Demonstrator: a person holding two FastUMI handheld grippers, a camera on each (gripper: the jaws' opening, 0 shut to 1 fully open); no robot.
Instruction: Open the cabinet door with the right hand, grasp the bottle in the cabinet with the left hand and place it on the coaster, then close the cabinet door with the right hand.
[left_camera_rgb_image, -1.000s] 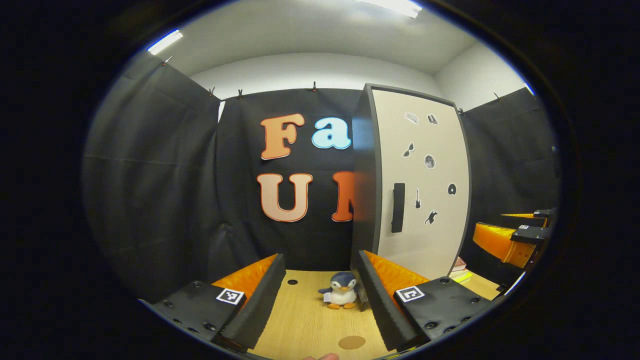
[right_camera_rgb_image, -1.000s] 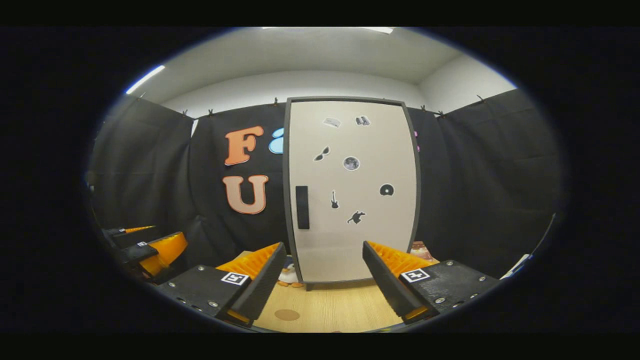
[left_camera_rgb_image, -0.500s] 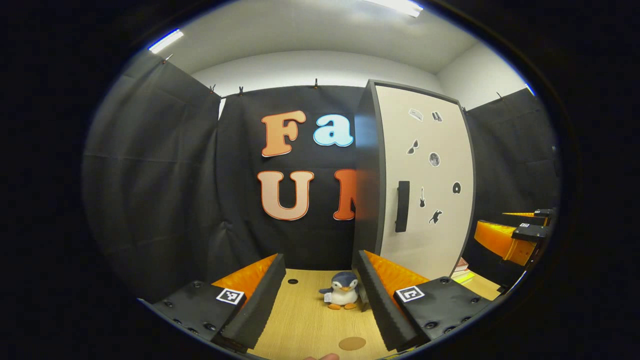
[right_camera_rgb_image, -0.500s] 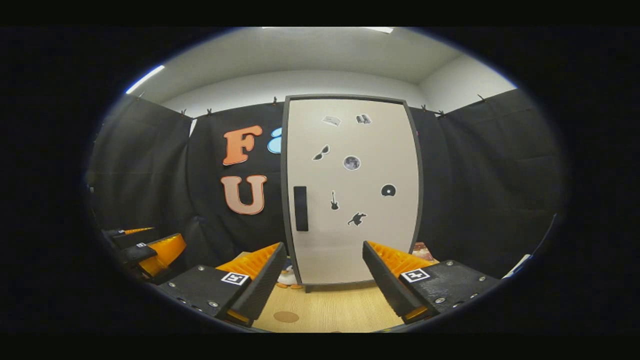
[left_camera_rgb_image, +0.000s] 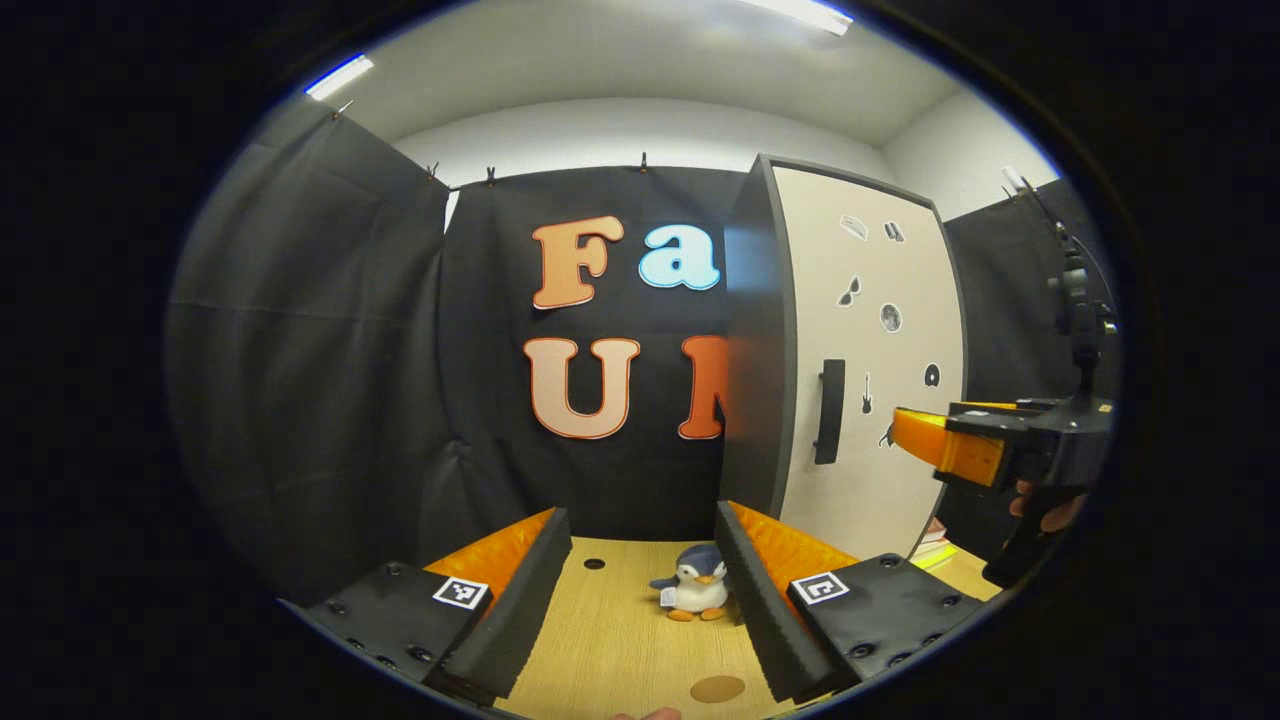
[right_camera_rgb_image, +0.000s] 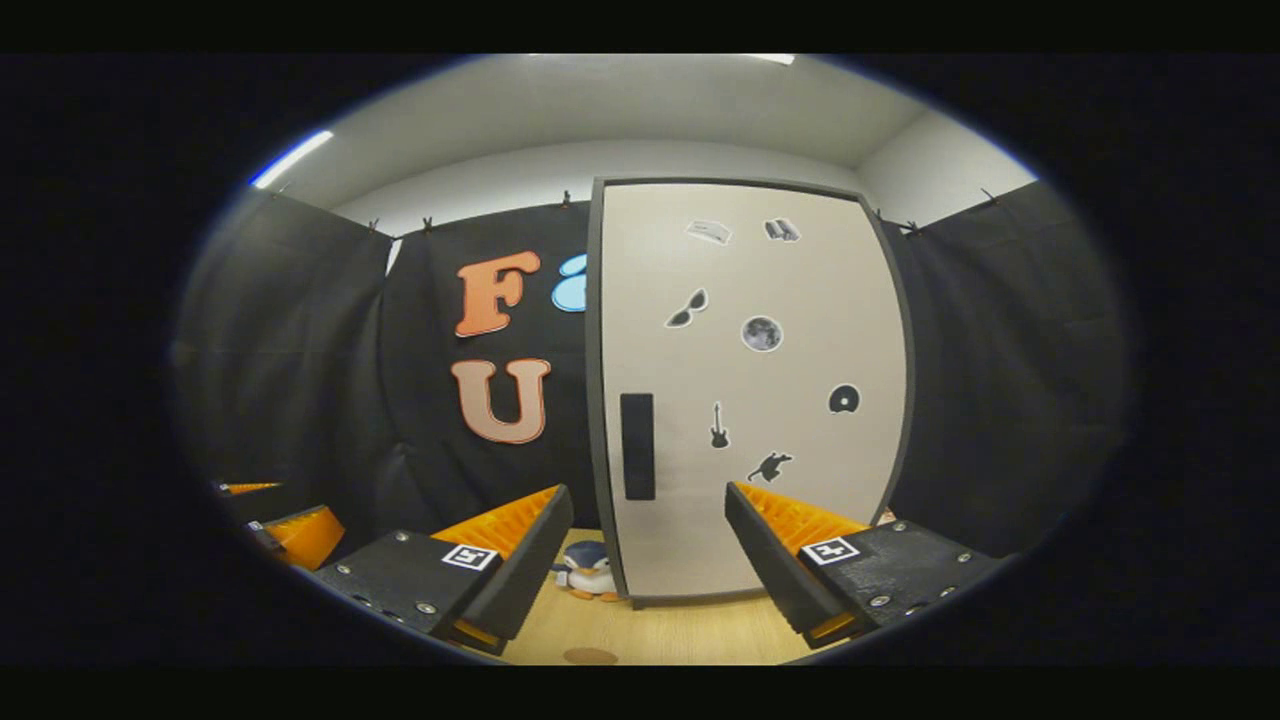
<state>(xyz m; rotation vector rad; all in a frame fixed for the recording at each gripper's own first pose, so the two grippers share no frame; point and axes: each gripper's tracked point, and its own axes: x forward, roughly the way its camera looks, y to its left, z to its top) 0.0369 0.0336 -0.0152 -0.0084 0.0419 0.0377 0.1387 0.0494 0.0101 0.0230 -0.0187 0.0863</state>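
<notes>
Both tongs, left (left_camera_rgb_image: 640, 590) and right (right_camera_rgb_image: 648, 560), apart and empty; toy penguin (left_camera_rgb_image: 697, 596) beside closed cabinet door (right_camera_rgb_image: 745, 400).

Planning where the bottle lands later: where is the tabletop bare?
Bare wood lies around the coaster, between the penguin toy and the near edge, and before the cabinet door. Books crowd the cabinet's far side.

Cabinet door (right_camera_rgb_image: 745, 400) is shut, nothing standing between the right gripper (right_camera_rgb_image: 648, 545) and its handle (right_camera_rgb_image: 637, 446). The penguin plush (left_camera_rgb_image: 697, 594) sits on the table (left_camera_rgb_image: 620, 650) just beside the cabinet's left side, right between the left gripper (left_camera_rgb_image: 640, 585) fingers' line. Coaster (left_camera_rgb_image: 717, 688) has bare wood around it.
</notes>
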